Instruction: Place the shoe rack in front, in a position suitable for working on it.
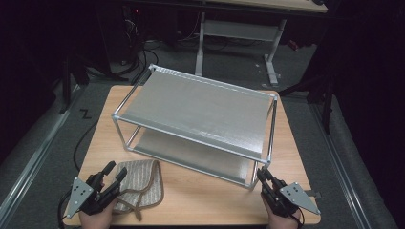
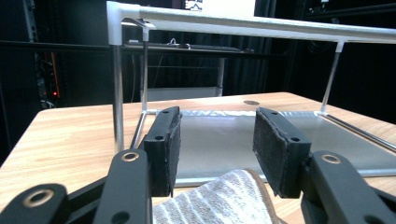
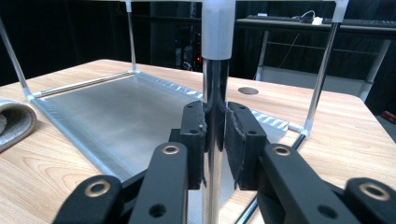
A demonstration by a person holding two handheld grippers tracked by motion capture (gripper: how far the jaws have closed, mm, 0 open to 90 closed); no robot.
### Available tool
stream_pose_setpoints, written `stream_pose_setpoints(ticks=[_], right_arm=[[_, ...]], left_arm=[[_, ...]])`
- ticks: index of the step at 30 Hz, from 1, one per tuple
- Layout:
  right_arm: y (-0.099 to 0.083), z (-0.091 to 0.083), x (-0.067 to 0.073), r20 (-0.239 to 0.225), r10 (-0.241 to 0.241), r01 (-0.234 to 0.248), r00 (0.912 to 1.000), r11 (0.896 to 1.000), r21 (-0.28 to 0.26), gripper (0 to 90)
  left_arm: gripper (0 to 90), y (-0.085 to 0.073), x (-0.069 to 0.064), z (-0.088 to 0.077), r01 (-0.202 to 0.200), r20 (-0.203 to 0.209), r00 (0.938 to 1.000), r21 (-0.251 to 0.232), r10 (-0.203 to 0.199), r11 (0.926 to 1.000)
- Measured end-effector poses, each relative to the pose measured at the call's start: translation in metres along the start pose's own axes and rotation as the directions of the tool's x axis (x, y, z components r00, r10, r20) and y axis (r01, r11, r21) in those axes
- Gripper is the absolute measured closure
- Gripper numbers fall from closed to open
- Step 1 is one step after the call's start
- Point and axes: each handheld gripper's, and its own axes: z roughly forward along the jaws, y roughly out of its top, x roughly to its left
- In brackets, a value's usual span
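A two-shelf metal rack (image 1: 196,109) stands on the wooden table (image 1: 200,195). My right gripper (image 1: 261,174) (image 3: 215,135) is at the rack's near right corner, and its pads lie against both sides of the chrome corner post (image 3: 215,84). A striped beige cloth (image 1: 141,183) lies folded on the table at the near left. My left gripper (image 1: 117,170) (image 2: 217,140) stands open over the cloth's near edge. The cloth (image 2: 219,200) shows low between its spread jaws, and neither pad presses on it.
The rack's lower shelf (image 3: 116,107) sits just above the tabletop. Bare wood lies between the cloth and the right gripper. Beyond the table stand a desk frame (image 1: 239,33) and cables on a grey floor. The cloth's rolled edge (image 3: 14,121) shows at the far left.
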Motion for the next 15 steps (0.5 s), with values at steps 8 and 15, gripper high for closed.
stream_pose_setpoints(ticks=[8, 15], right_arm=[[-0.004, -0.006, 0.0, 0.009, 0.005, -0.006, 0.9999, 1.0, 0.017, 75.2], [-0.005, -0.01, 0.002, 0.017, -0.005, 0.004, 0.9998, 1.0, 0.021, 78.1]], left_arm=[[53.2, 0.022, 0.015, 0.021, 0.006, -0.034, 0.9994, 0.009, -0.006, 0.9999], [55.1, 0.03, 0.035, 0.046, -0.007, -0.072, 0.9974, 0.009, 0.008, 0.9999]])
